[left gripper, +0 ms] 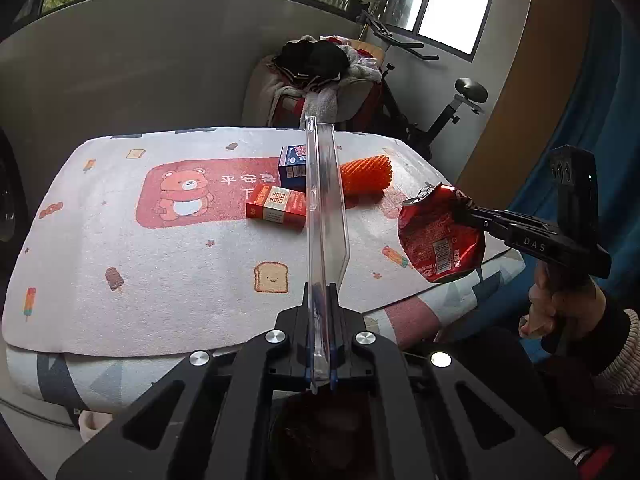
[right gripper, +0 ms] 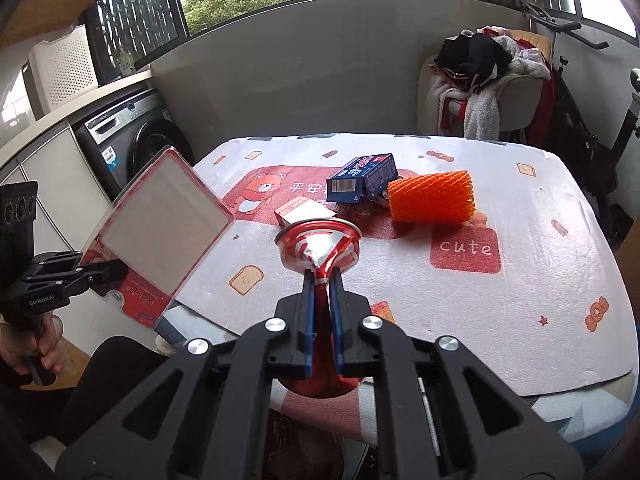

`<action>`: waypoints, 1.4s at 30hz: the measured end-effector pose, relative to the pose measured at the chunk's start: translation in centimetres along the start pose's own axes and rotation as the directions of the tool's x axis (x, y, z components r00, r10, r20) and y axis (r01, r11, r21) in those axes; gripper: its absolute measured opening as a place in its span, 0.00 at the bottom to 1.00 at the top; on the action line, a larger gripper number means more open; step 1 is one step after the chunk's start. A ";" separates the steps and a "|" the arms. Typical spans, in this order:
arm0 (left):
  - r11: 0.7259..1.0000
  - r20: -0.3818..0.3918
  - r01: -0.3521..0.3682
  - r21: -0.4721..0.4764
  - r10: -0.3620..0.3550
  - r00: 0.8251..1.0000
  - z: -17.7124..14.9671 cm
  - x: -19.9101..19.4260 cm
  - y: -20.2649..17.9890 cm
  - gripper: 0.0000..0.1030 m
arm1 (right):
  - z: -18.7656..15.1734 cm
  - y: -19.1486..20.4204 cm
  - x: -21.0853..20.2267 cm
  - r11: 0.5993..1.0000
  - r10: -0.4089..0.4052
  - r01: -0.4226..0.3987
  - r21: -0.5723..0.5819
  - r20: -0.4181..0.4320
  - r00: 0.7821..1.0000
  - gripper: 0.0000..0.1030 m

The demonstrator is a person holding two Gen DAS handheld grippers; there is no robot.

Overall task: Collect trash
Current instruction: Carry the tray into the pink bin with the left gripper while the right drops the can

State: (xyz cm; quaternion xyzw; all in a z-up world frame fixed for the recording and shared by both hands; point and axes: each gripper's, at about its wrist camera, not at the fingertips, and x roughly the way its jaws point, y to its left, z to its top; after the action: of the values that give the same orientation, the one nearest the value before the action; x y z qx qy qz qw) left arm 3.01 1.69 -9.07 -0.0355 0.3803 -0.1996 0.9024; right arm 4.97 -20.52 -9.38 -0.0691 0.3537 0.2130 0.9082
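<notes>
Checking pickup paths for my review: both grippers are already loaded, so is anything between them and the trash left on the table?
Nothing on the table blocks the red box, blue box or orange mesh sleeve. But the left gripper holds a clear plastic package and the right gripper a crushed red can, so neither can grasp.

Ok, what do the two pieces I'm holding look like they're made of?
Left gripper: clear packaging, apparently stiff glossy plastic; see-through, sharp moulded edges. Right gripper: crushed can, likely thin aluminium; shiny creased dents, silvery rim.
</notes>
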 end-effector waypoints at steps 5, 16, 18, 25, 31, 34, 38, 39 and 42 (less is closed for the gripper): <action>1.000 -0.020 0.017 0.006 -0.016 1.000 -1.8 -0.5 -0.5 0.06 | -0.8 -0.2 -0.4 1.000 -0.007 0.007 0.019 0.000 1.000 0.11; 0.999 -0.047 0.050 0.010 -0.049 0.998 -4.2 -1.1 -1.1 0.06 | -1.9 0.4 -1.6 1.000 -0.012 0.012 0.024 0.012 1.000 0.11; 0.999 -0.055 0.052 0.013 -0.051 0.997 -4.7 -1.2 -1.1 0.06 | -2.2 0.4 -1.8 1.000 -0.010 0.010 0.029 0.015 1.000 0.11; 0.997 -0.105 0.074 0.026 -0.071 0.992 -6.7 -1.2 -1.9 0.06 | -3.0 0.4 -2.2 0.999 -0.001 0.000 0.052 0.023 1.000 0.11; 0.985 -0.191 0.139 0.103 -0.117 0.974 -8.6 -0.3 -3.7 0.06 | -3.8 0.6 -2.3 0.998 0.004 -0.005 0.055 0.020 1.000 0.11; 0.977 -0.229 0.160 0.141 -0.125 0.965 -9.3 0.4 -4.6 0.06 | -4.1 0.4 -2.4 0.998 0.003 -0.004 0.062 0.018 1.000 0.11; 0.976 -0.258 0.168 0.140 -0.127 0.958 -9.5 1.5 -4.9 0.07 | -4.4 0.1 -2.5 0.998 0.000 -0.001 0.070 0.017 1.000 0.11; 0.977 -0.256 0.165 0.136 -0.126 0.958 -9.6 1.7 -4.8 0.10 | -4.5 0.1 -2.5 0.997 -0.001 -0.001 0.072 0.017 1.000 0.11; 0.984 -0.218 0.132 0.122 -0.103 0.970 -9.2 1.6 -4.3 0.60 | -4.6 0.0 -2.7 0.997 -0.001 0.000 0.073 0.015 1.000 0.11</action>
State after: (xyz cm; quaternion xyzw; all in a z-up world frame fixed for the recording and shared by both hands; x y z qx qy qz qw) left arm -3.80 -2.07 -15.75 0.0250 0.4566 -0.2809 0.8438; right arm 0.38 -22.69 -11.01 -0.0342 0.3542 0.2000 0.9129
